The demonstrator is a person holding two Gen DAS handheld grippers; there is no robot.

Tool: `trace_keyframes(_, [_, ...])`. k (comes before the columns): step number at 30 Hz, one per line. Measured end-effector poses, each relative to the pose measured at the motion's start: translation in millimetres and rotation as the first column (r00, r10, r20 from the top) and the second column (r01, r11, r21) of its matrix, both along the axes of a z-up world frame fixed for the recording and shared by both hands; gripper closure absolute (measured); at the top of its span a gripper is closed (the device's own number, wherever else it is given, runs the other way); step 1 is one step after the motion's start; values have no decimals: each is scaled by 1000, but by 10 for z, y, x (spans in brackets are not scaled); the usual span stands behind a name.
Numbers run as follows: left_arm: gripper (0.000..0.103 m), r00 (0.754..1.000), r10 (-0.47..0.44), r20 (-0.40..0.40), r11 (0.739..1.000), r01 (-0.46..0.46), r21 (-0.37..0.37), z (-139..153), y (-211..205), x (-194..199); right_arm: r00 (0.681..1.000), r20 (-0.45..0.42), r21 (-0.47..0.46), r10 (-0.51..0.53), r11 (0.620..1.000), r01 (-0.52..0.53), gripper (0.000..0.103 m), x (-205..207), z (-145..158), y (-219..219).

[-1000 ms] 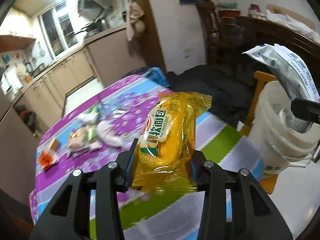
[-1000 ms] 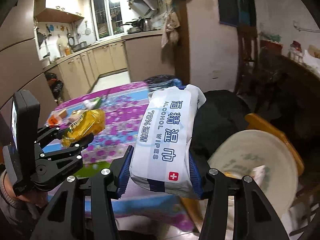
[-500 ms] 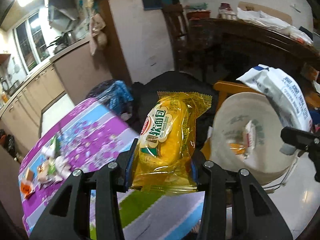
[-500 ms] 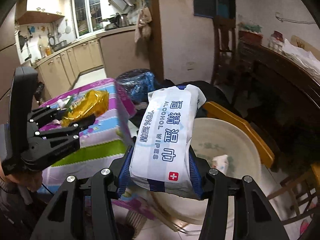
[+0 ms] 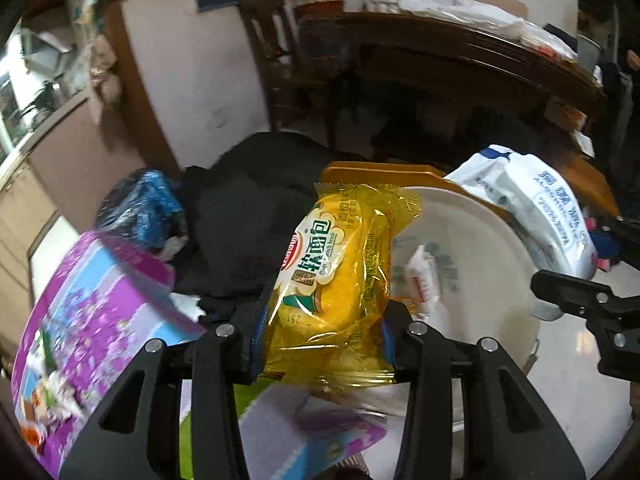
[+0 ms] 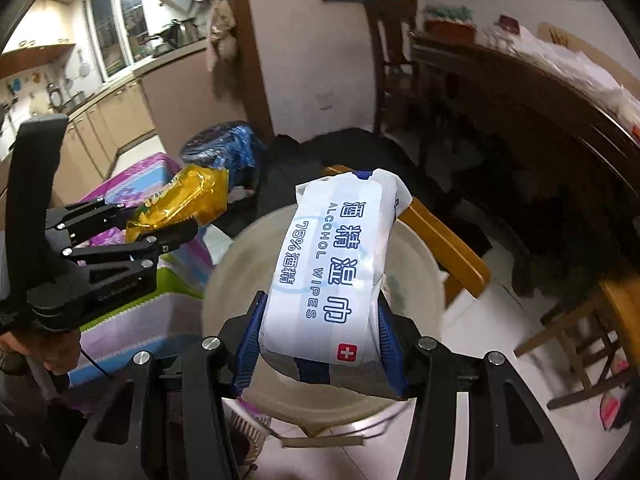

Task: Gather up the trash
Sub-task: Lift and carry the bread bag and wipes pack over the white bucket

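Note:
My left gripper (image 5: pixel 322 344) is shut on a yellow bread wrapper (image 5: pixel 340 280) and holds it by the left rim of a white bucket (image 5: pixel 480 248). My right gripper (image 6: pixel 320 340) is shut on a white alcohol wipes pack (image 6: pixel 332 264) and holds it directly over the bucket's (image 6: pixel 240 276) opening. The wipes pack also shows at the right in the left wrist view (image 5: pixel 532 208), and the bread wrapper at the left in the right wrist view (image 6: pixel 184 200). A small white wrapper (image 5: pixel 422 280) lies inside the bucket.
A table with a purple, blue and green cloth (image 5: pixel 92 312) lies to the left with several wrappers on it. A wooden chair (image 6: pixel 444 240) stands behind the bucket. A dark cloth heap (image 5: pixel 256 208) and a blue bag (image 5: pixel 144 204) are beyond.
Both grippers have moved right from the table toward the bucket, carrying their items. The wipes pack is now over the bucket's opening and the bread wrapper is at its rim.

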State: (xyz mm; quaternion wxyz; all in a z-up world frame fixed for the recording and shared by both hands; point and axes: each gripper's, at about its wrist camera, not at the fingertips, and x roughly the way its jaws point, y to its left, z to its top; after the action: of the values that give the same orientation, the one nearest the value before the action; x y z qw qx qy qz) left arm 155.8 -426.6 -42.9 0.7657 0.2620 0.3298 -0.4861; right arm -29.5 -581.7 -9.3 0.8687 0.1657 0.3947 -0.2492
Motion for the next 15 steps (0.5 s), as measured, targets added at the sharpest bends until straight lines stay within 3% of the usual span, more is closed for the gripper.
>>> trace_keyframes(7, [63, 992, -82, -95, 995, 86, 47, -121, -330, -3, 998, -41, 32, -43, 998, 44, 50, -6, -60, -314])
trace_keyframes(15, [62, 981, -119, -151, 987, 133, 89, -251, -500, -11, 993, -111, 59, -39, 997, 45, 50, 163, -202, -344])
